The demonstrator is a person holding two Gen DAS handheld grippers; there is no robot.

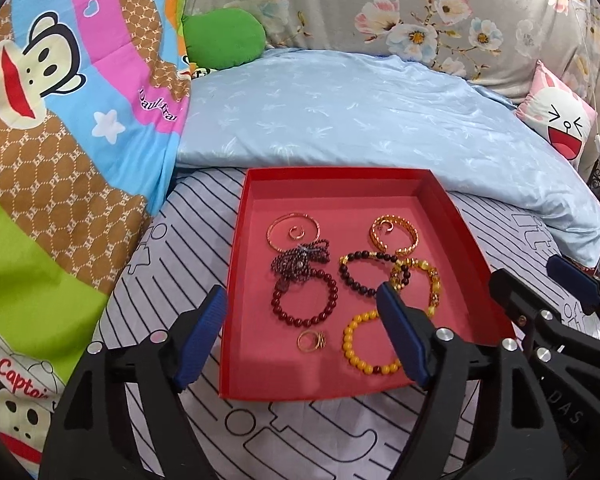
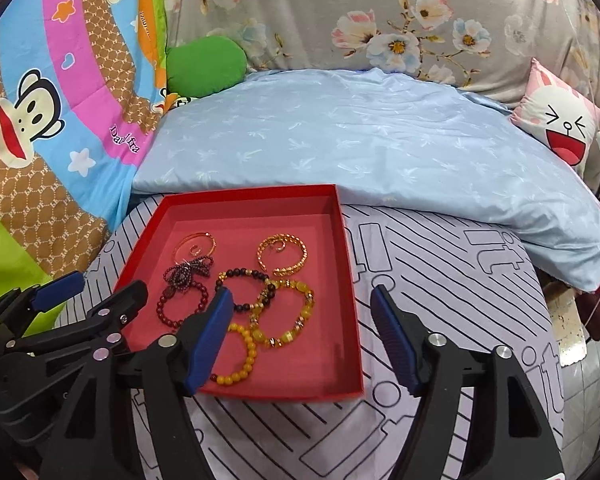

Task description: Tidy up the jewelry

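Note:
A red tray (image 1: 380,174) lies on the striped bed sheet and also shows in the right wrist view (image 2: 350,264). In it lie several bracelets: a dark red one (image 1: 290,314), a yellow bead one (image 1: 350,350), a black bead one (image 1: 350,282), an amber one (image 1: 434,280), a gold cuff (image 1: 412,234), a thin bangle (image 1: 276,224), a dark bead necklace (image 1: 296,258) and a gold ring (image 1: 310,340). My left gripper (image 1: 300,316) is open and empty over the tray's near part. My right gripper (image 2: 302,316) is open and empty over the tray's right edge.
A light blue pillow (image 1: 340,116) lies just behind the tray. A cartoon quilt (image 1: 60,120) rises on the left. A green cushion (image 1: 220,38) and a pink rabbit cushion (image 1: 560,120) sit at the back. The striped sheet (image 2: 440,280) spreads right of the tray.

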